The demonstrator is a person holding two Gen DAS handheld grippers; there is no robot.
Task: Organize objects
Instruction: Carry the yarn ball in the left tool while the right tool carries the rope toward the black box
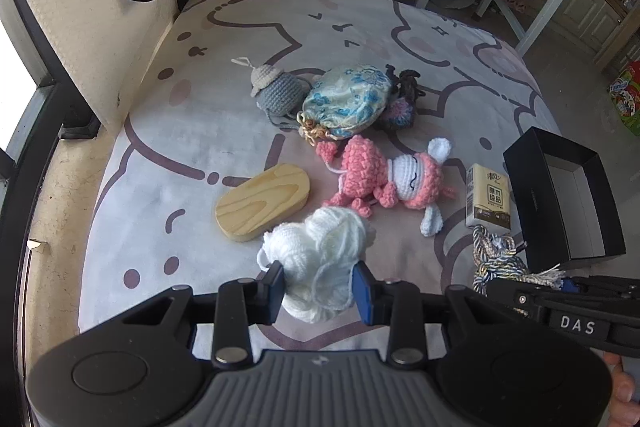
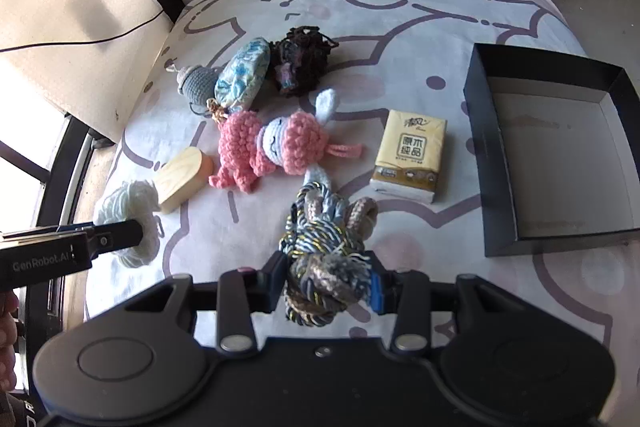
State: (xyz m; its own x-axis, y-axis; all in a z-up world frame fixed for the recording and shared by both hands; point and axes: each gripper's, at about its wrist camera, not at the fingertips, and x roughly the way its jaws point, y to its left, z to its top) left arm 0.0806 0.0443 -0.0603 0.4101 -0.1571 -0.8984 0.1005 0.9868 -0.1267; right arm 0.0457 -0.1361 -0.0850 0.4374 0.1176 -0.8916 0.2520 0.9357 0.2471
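Left hand-held gripper clamped on white yarn ball; right hand-held gripper clamped on braided cord bundle. Empty black box at 2 o'clock. Advised: lift clear, release inside walls.

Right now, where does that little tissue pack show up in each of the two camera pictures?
Left wrist view: the tissue pack sits at the right, just left of the black box.
Right wrist view: it lies right of centre, again left of the box.
Shared landmark: the pink doll, left of the pack in both.
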